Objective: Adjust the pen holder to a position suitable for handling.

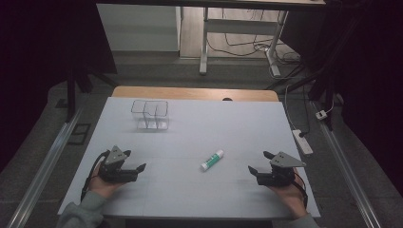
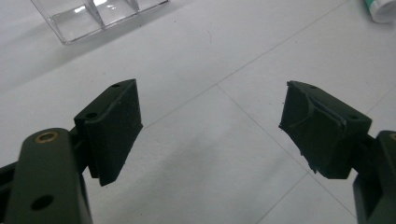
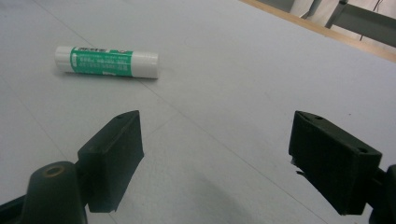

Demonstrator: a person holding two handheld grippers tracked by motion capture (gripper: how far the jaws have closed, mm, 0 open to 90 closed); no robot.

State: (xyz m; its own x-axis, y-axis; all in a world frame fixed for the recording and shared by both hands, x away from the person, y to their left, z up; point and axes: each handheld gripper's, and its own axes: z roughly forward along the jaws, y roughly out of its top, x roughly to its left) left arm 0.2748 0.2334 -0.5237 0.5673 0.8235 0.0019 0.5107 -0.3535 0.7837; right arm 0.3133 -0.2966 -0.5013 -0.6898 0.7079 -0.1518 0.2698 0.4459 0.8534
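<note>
On the white worktop point(image 1: 190, 190) the left tool point(image 1: 138, 170) rests low at the near left, held in a hand point(image 1: 102, 183), its jaws apart with nothing between them; the left gripper view brings out the clear divided organiser point(image 2: 100, 14) close ahead, which the high view places far back, left of centre; a green-and-white glue stick point(image 1: 212, 160) lies flat near the middle, its label visible in the right gripper view; the right tool point(image 1: 259, 162) sits near right, jaws apart and empty.

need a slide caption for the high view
Two open hand-held grippers, left and right, flank a glue stick on a white table, clear organizer behind.
</note>
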